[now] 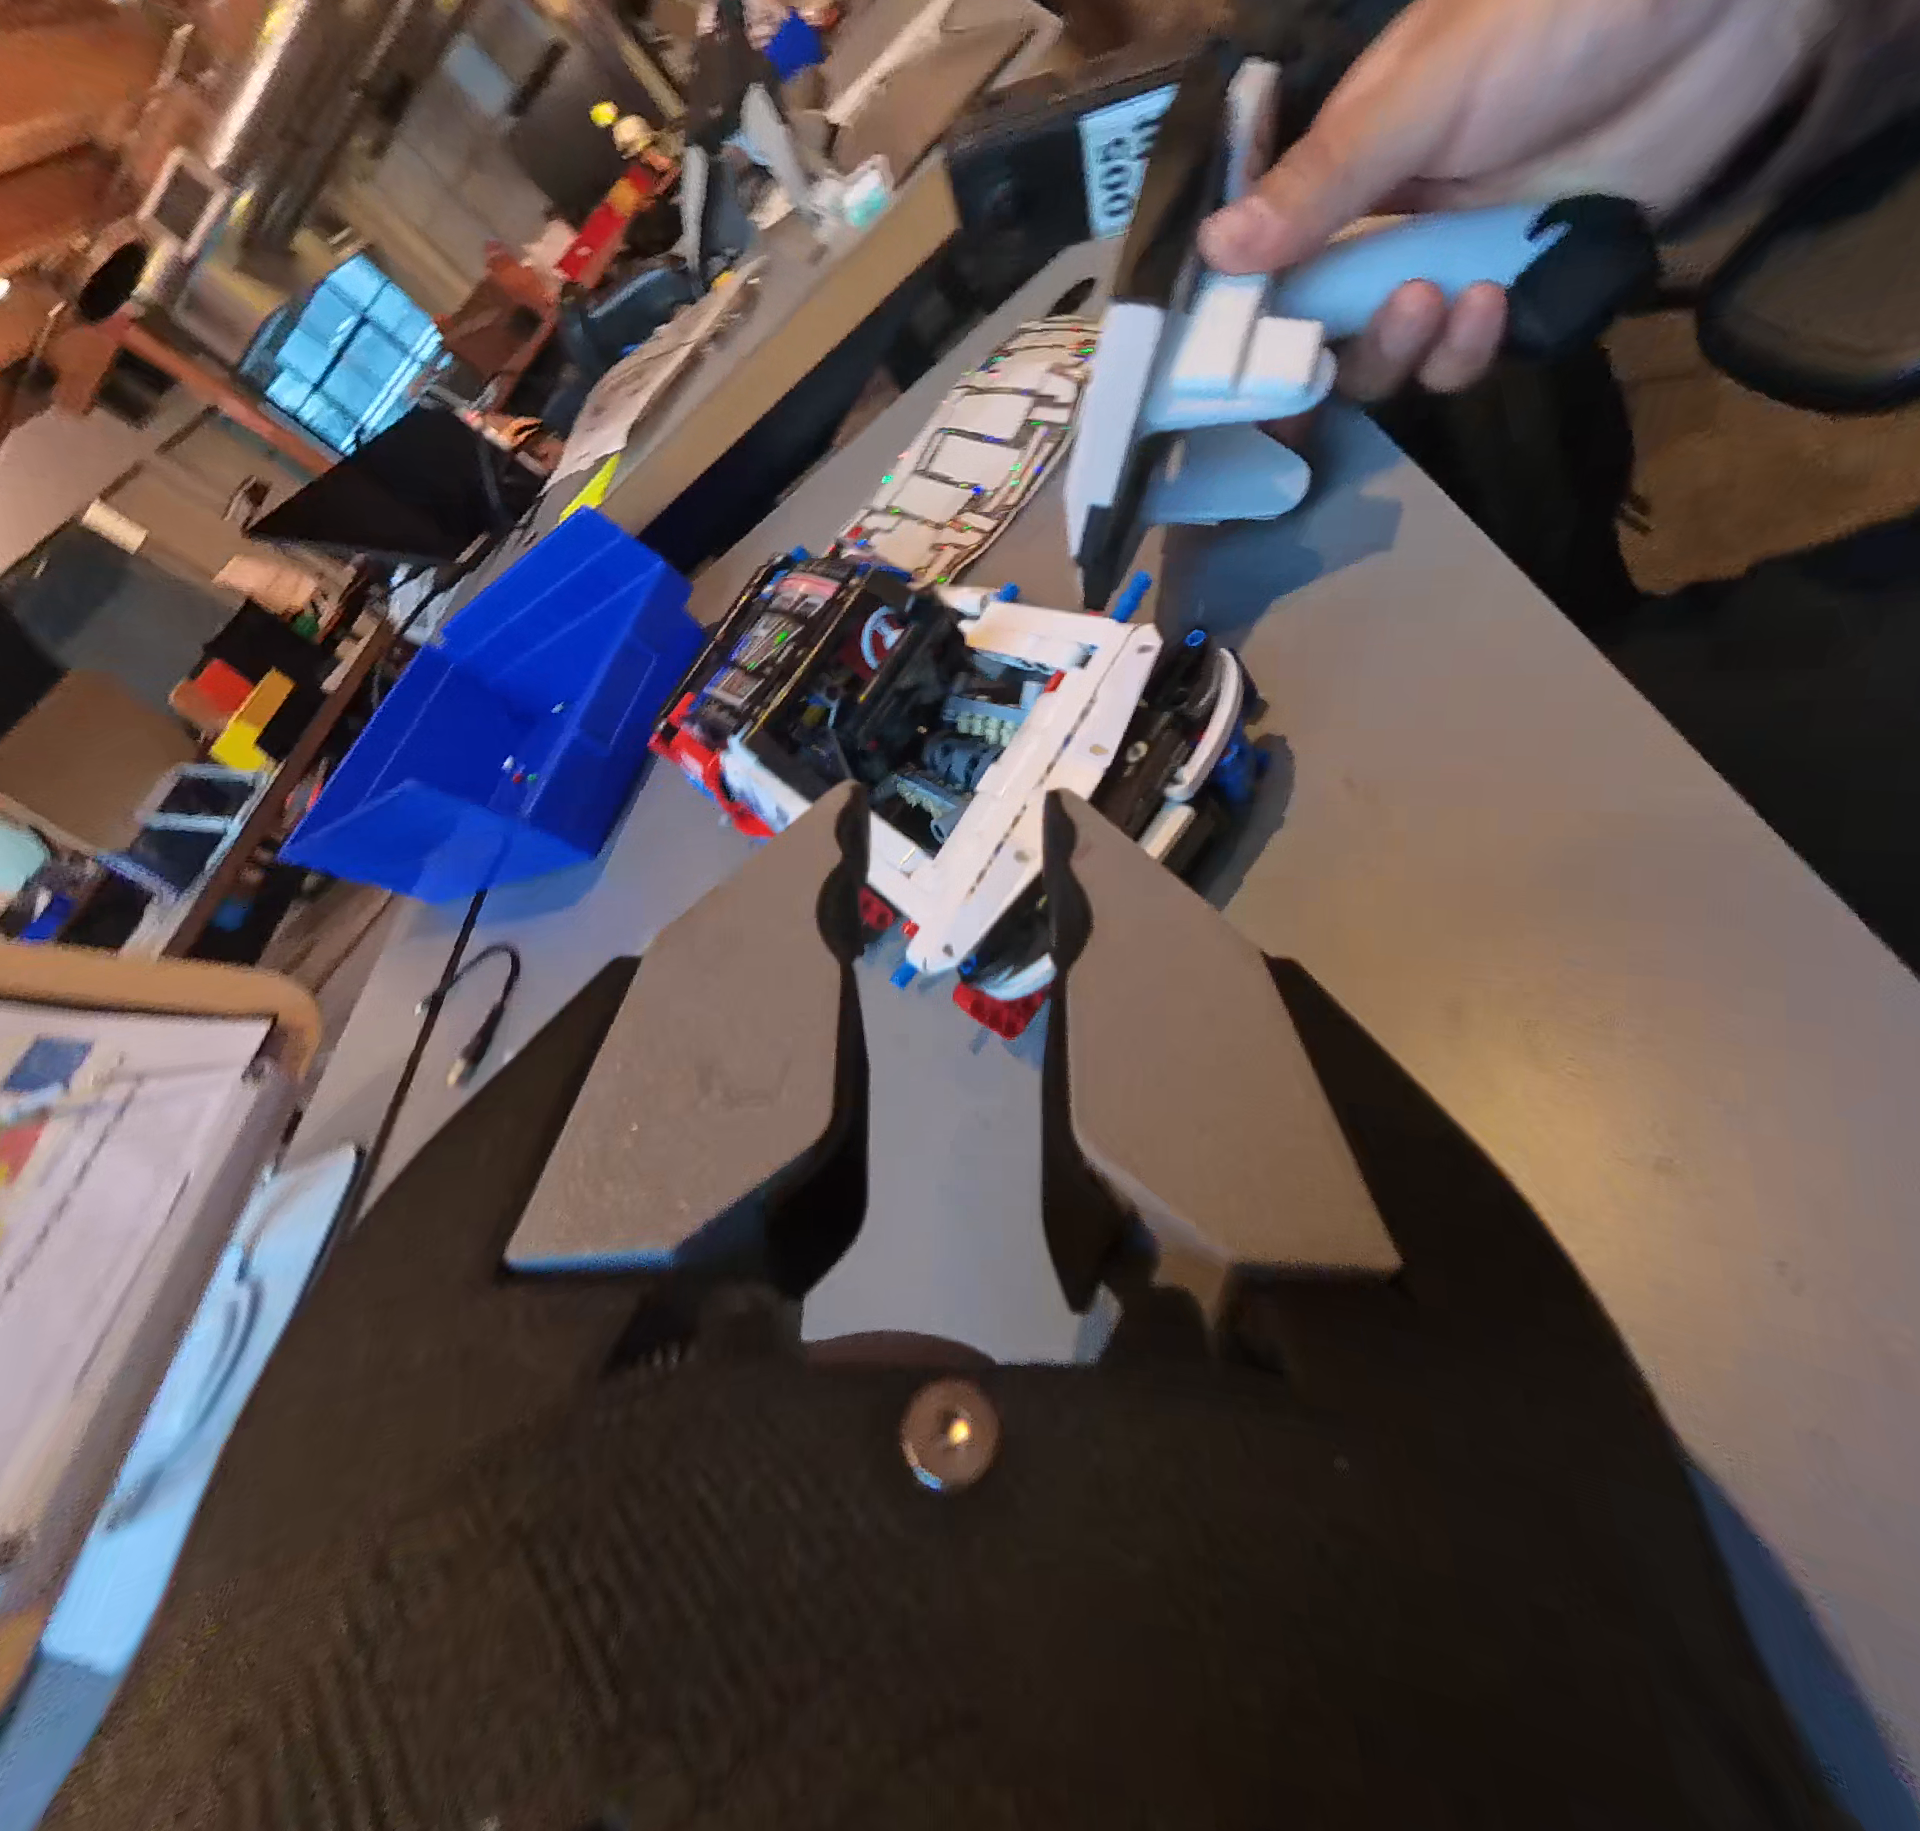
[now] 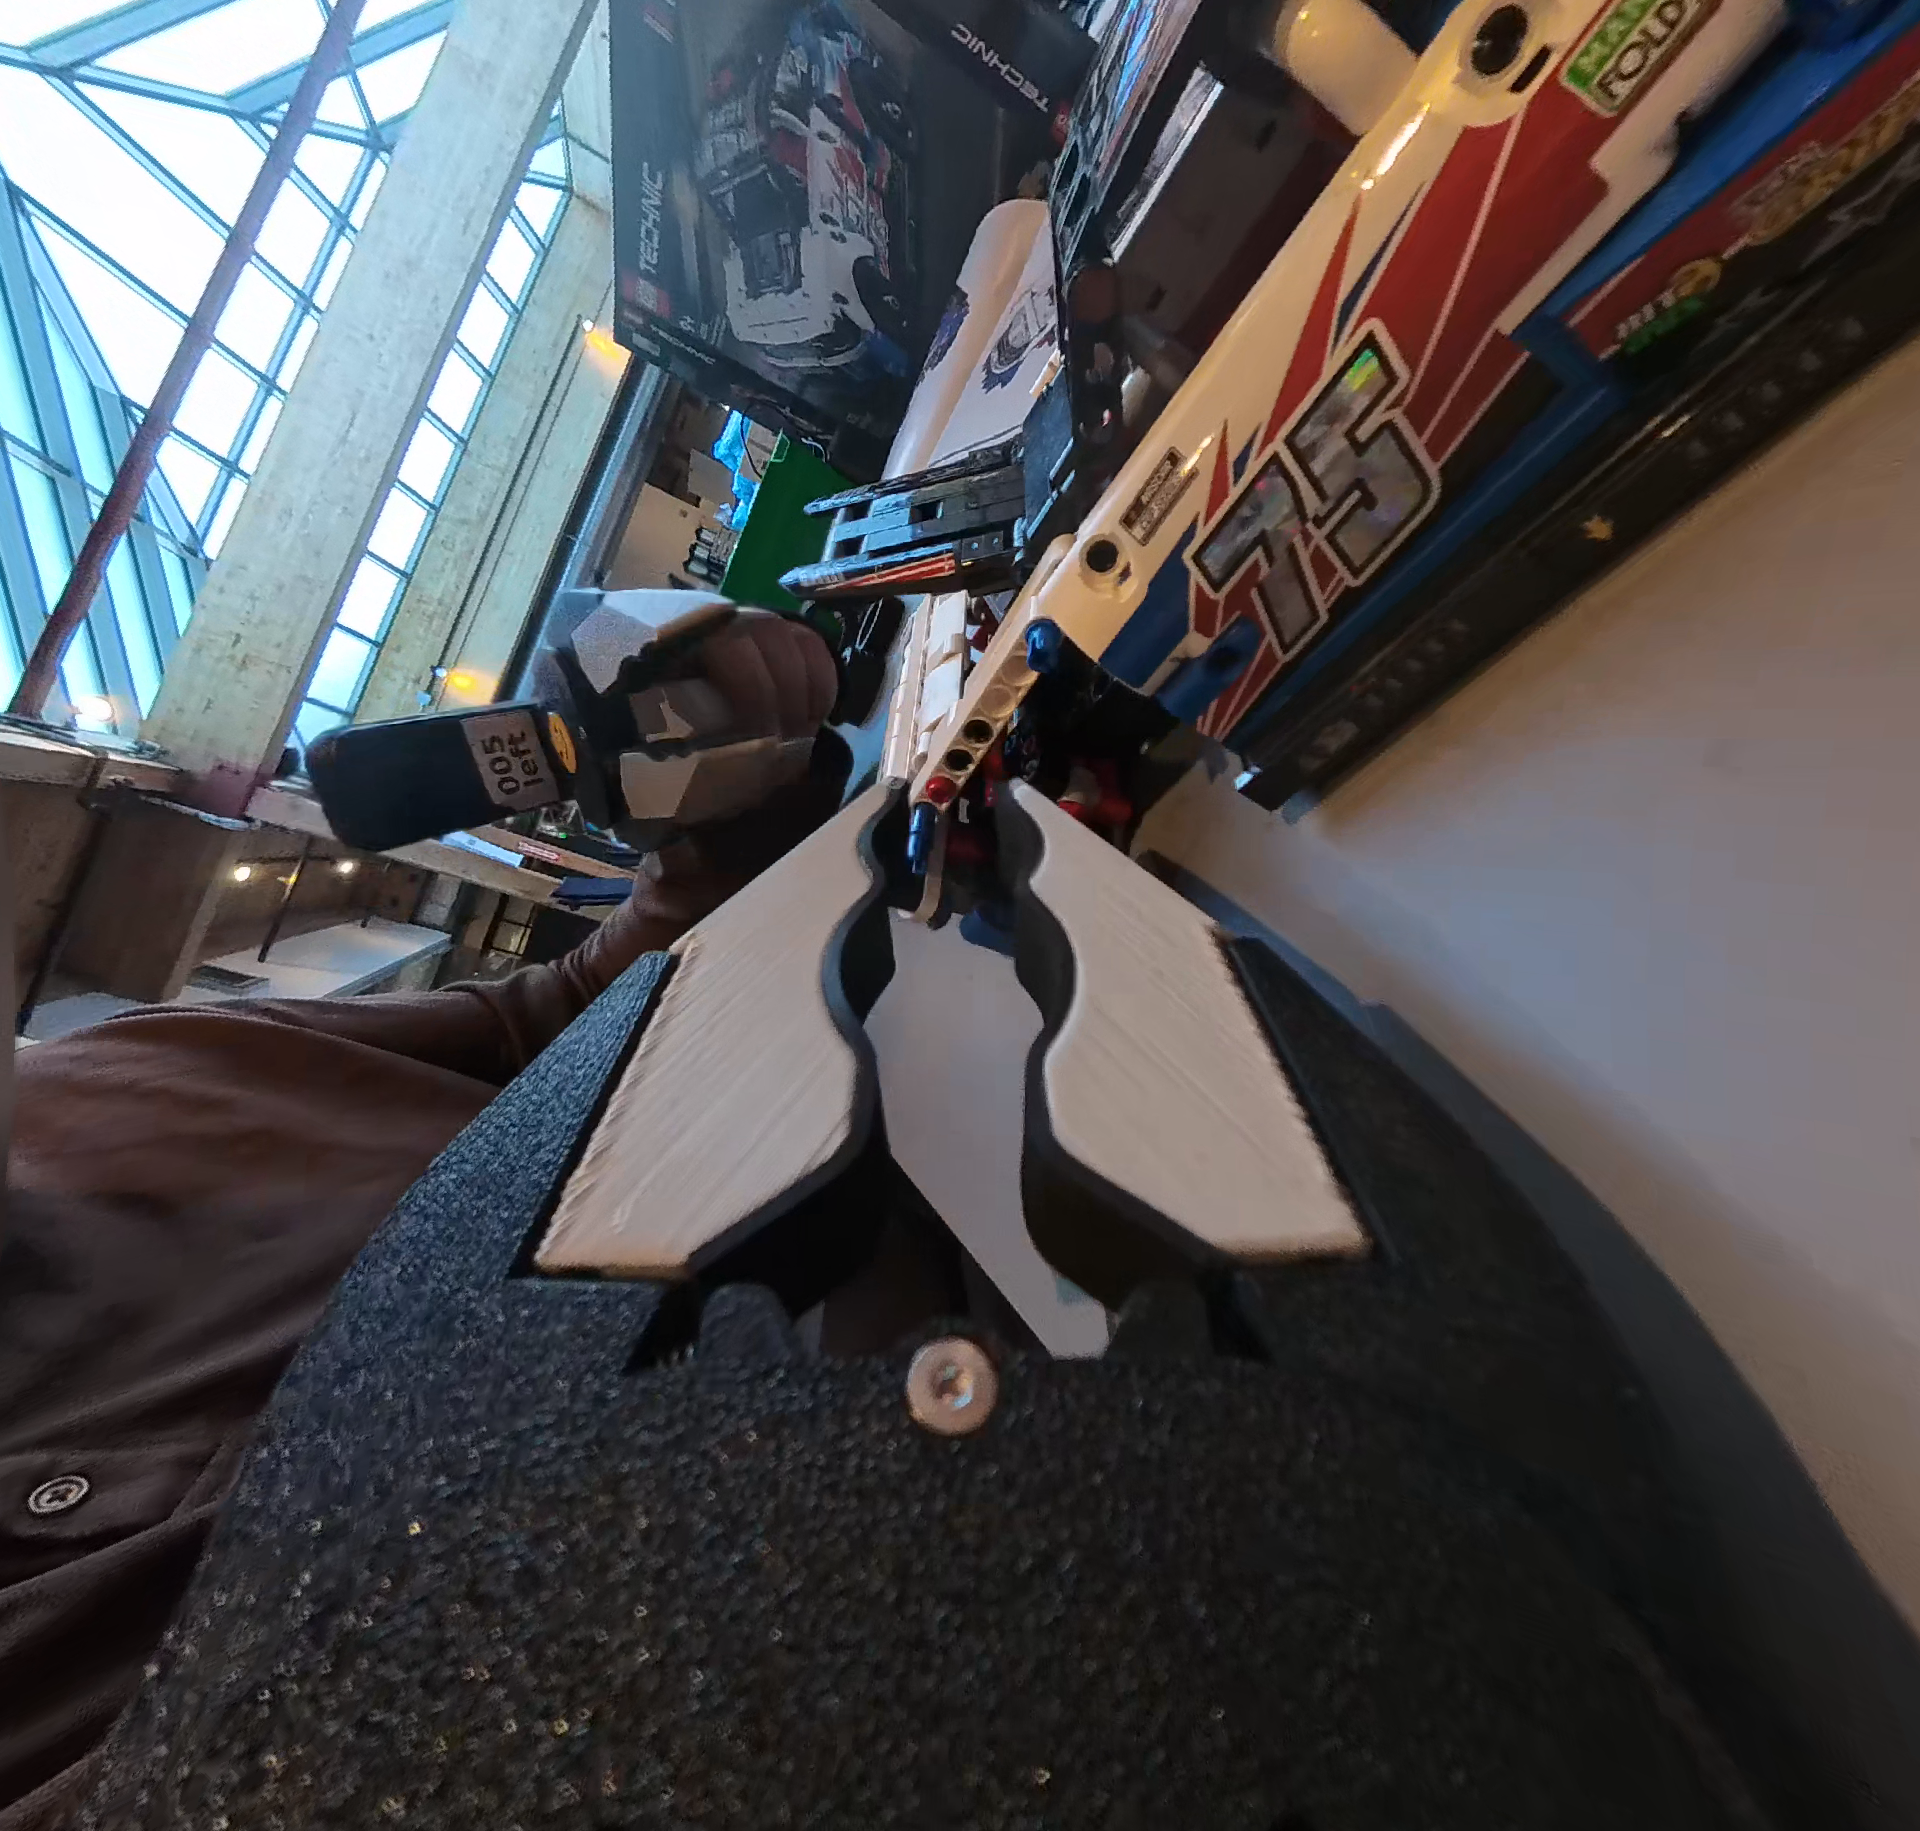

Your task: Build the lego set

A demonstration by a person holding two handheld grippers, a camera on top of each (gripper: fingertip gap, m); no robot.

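Observation:
A partly built Lego race car (image 1: 956, 732), white, black, red and blue, sits on the grey table (image 1: 1455, 898). My left gripper (image 1: 954, 820) is open and empty just in front of the car's near corner, its dark fingertips (image 1: 847, 846) apart. My right gripper (image 1: 1101, 534), white and held by a hand, hovers at the car's far side. In the right wrist view my right gripper (image 2: 954, 805) is open, its tips on either side of the end of a white beam (image 2: 940, 846) with a blue pin. The car's stickered side panel (image 2: 1299, 493) fills the upper right.
A blue bin (image 1: 499, 742) stands left of the car, a sticker sheet (image 1: 987, 451) behind it, and a black cable (image 1: 468, 1012) at the near left. The Lego box (image 2: 810, 171) stands behind the car. My left gripper's body (image 2: 623, 732) and a brown sleeve (image 2: 260, 1106) show at left. About 10 centimeters separates my left fingertips from my right.

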